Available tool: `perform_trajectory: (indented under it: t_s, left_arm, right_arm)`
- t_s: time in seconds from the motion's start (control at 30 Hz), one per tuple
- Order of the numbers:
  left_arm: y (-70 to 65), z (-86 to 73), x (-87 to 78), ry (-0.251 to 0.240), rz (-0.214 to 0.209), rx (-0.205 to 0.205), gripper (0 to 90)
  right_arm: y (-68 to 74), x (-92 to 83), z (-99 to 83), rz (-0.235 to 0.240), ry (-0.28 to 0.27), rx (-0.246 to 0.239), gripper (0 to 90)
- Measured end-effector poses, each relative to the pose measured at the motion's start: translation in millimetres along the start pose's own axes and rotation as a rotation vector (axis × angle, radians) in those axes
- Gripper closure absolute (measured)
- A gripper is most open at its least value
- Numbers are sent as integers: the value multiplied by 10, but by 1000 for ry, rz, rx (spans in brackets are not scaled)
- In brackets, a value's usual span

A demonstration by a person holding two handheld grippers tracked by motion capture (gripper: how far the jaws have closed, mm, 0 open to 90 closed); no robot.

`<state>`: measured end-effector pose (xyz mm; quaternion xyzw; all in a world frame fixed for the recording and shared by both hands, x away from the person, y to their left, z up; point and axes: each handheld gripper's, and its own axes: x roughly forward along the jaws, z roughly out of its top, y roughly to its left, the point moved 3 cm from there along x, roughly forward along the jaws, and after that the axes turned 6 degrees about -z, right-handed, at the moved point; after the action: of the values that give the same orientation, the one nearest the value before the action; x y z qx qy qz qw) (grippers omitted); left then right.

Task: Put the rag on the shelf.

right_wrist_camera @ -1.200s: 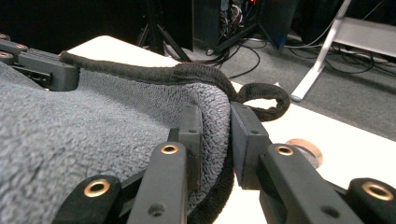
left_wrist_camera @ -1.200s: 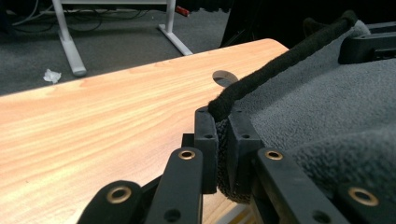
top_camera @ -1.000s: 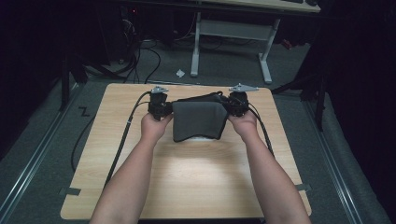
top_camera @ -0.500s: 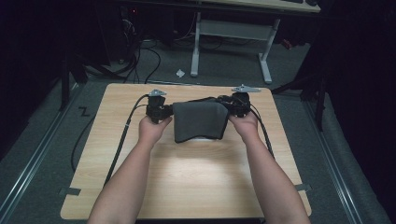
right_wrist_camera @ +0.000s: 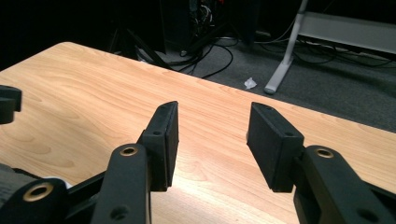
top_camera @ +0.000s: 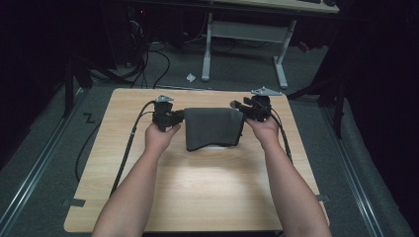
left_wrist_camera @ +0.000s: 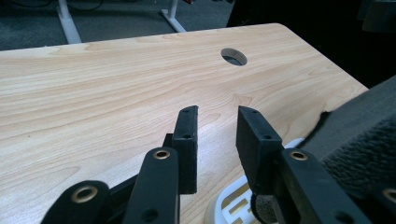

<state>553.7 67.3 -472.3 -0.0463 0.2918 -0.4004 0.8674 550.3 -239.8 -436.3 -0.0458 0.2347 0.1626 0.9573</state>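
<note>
A dark grey folded cloth (top_camera: 212,127) lies on the wooden table (top_camera: 197,187), over a white object (top_camera: 215,146) that peeks out at its near edge. My left gripper (top_camera: 177,117) sits at the cloth's left edge and my right gripper (top_camera: 241,107) at its right top corner. The jaws of both have just been opening. In the left gripper view my left gripper (left_wrist_camera: 217,116) is open with bare table between its jaws, and the cloth (left_wrist_camera: 359,135) lies to its right. In the right gripper view my right gripper (right_wrist_camera: 215,112) is open with nothing in it.
A round cable hole (left_wrist_camera: 234,56) is cut in the tabletop near its far edge. Black cables (top_camera: 129,143) trail from the grippers across the table. Beyond the table stand a white desk frame (top_camera: 207,44) and floor cables. Bare wood lies between my forearms.
Both grippers have let go of the cloth's top corners and their jaws have spread. The cloth, stretched between them before, now lies slack on the table.
</note>
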Motion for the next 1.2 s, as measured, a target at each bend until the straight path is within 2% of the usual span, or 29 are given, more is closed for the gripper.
perform_trajectory:
  t_s: [0.27,0.57,0.73,0.83,1.0,1.07,1.17,1.2]
  left_arm:
    - [50,-6,-62,-9,19,-5,658]
    - [78,-24,-213,-32,51,1,612]
    - [77,-114,-363,-53,75,14,597]
    - [88,-181,-468,-69,86,7,605]
    - [67,-280,-621,-89,87,4,602]
    - [47,-322,-682,-92,94,11,597]
    - [18,-389,-770,-91,94,17,582]
    - [5,-413,-803,-97,95,20,578]
  right_arm:
    - [-76,-32,-22,-24,6,4,545]
    - [-68,-137,-82,-36,-9,-9,557]
    - [-50,-242,-124,-45,-22,-19,548]
    - [-50,-317,-161,-42,-25,-25,542]
    - [-46,-451,-234,-38,-12,-40,514]
    - [-31,-525,-270,-42,-42,-50,518]
    - [1,-629,-327,-46,-28,-61,501]
    - [6,-656,-343,-49,-39,-66,504]
